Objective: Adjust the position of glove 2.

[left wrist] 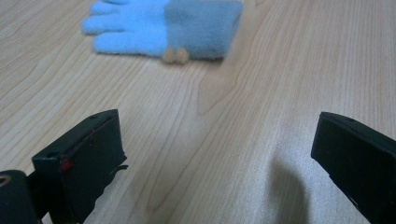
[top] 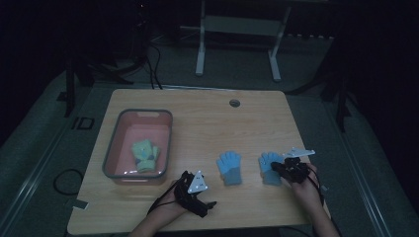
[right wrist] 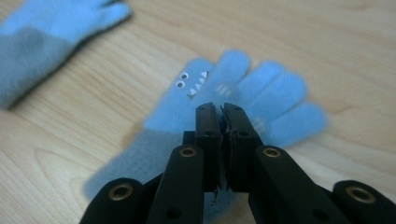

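Two blue gloves with grey cuffs lie on the wooden table. The right glove [top: 267, 160] [right wrist: 275, 93], which has a small face on it, sits under my right gripper [top: 276, 169] [right wrist: 222, 108]. Its jaws are shut together, pinching into the palm of that glove. The left glove [top: 230, 167] [left wrist: 163, 28] [right wrist: 37, 42] lies flat and free, a little beyond my left gripper [top: 207, 204] [left wrist: 217, 126]. That gripper rests near the table's front edge, open wide with only bare wood between its jaws.
A pink bin with a grey rim [top: 111, 148] stands at the table's left and holds a green glove bundle [top: 145, 155]. A round cable hole [top: 234, 102] is at the back edge. A white frame [top: 237, 29] stands on the floor beyond the table.
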The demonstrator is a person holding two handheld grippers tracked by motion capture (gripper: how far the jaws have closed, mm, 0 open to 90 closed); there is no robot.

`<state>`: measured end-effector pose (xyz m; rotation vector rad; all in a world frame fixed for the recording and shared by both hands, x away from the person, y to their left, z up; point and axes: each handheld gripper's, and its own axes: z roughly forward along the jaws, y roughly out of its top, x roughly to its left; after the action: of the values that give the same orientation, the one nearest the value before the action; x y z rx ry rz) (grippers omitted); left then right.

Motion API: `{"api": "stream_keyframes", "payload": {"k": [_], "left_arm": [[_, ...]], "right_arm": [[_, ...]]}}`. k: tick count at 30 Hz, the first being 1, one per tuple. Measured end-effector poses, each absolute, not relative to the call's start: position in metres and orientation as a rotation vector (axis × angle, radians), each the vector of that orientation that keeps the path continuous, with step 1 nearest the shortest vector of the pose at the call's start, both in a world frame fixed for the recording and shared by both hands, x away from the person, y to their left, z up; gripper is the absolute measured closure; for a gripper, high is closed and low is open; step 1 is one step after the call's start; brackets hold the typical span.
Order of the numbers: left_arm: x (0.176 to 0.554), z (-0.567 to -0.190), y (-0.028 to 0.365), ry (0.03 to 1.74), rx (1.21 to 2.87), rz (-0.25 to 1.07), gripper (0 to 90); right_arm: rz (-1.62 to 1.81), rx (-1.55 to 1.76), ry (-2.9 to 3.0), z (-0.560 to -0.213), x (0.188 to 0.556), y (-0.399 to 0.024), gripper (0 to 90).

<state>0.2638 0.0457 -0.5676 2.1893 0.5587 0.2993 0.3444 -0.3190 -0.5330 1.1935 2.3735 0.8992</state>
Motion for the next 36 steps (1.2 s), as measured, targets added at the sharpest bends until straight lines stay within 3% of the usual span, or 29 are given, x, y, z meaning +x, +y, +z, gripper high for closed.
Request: {"api": "stream_keyframes", "payload": {"k": [18,36], "left_arm": [[0.264,-0.567,0.046,0.557,2.187,0.301,2.7],[0.264,-0.567,0.046,0.548,2.189,0.300,2.7]], "right_arm": [[1.049,1.066,2.358,-0.480,0.340,-0.283,86.1],[1.135,0.912,2.492,-0.479,0.336,-0.214,86.0]]}}
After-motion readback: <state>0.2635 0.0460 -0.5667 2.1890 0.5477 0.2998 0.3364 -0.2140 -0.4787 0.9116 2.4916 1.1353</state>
